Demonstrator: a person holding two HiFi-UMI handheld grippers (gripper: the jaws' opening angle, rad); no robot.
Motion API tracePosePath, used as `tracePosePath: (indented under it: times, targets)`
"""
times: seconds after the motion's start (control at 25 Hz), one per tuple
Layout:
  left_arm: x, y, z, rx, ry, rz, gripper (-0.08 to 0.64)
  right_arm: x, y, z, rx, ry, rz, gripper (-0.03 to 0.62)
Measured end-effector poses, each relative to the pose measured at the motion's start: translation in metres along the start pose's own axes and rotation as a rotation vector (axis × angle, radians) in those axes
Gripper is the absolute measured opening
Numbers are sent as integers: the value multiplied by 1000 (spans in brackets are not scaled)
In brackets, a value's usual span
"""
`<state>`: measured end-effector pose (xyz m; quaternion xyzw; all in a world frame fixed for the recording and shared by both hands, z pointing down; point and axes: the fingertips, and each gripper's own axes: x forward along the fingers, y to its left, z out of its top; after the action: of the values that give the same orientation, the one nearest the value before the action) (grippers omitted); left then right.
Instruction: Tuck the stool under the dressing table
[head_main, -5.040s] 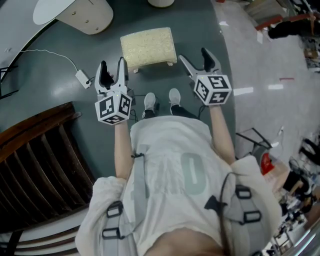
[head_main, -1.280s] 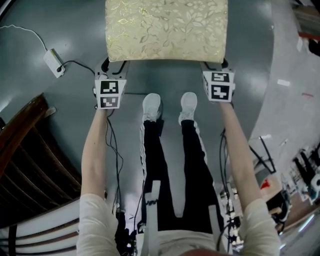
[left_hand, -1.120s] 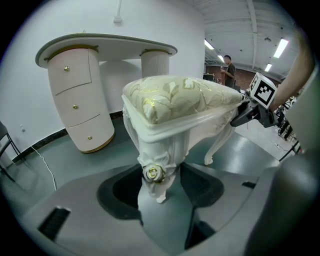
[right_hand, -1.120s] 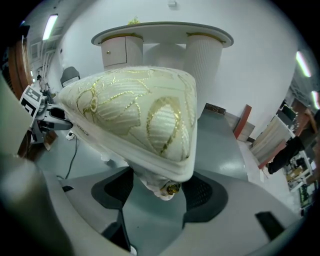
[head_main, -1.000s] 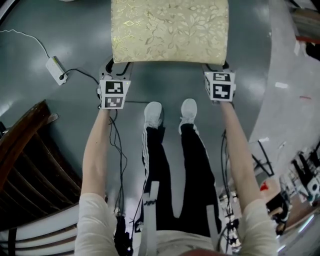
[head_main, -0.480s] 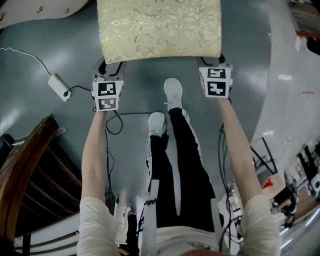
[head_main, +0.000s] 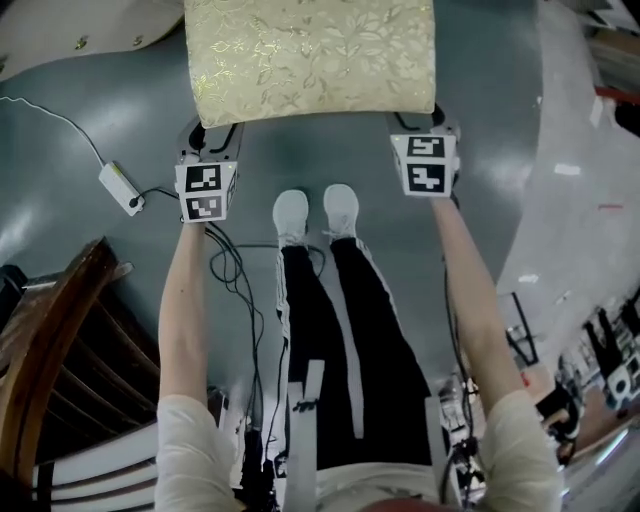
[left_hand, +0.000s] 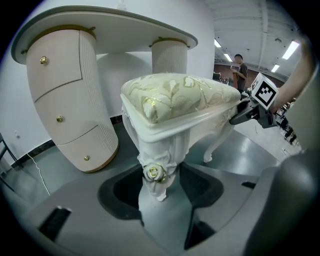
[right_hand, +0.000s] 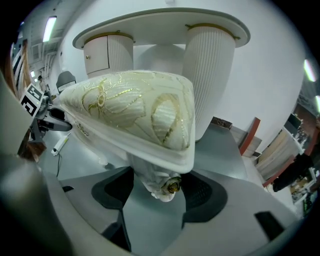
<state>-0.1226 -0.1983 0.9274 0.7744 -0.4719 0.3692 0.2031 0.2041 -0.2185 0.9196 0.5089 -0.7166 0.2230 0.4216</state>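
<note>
Head view: a person bends over a cream and gold cushioned stool on a grey floor, shoes side by side just behind it. 5 seconds ago the person stood back with both claws raised and empty. Now the left claw and right claw reach under the 2 near corners of the seat. In the last second, the pale edge of the desk has come into the top left corner, so the stool seems to have started towards it. Left gripper view: the claw's wide-set jaws appear closed on the near left leg, gripping it at its carved rose. The desk's drawer column stands just beyond. Right gripper view: this claw likewise grips the near right leg. The desk top and its 2 columns rise behind the cushion. The stool is still out in front of the gap, so the push is probably under way but unfinished.
</note>
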Motion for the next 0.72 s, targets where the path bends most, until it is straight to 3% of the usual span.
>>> tracePosePath:
  times: [0.4,0.56,0.72]
  targets:
    - [-4,2,5,26,-103,16,233,0,0,7,-14,-113,-10,301]
    - [-10,0,1,51,-77,2,231,1,5,-3,17,-101,4,301]
    - [3,-5,-1,54,-139,-9,227,1,-7,-4,-18,-149,-48,301]
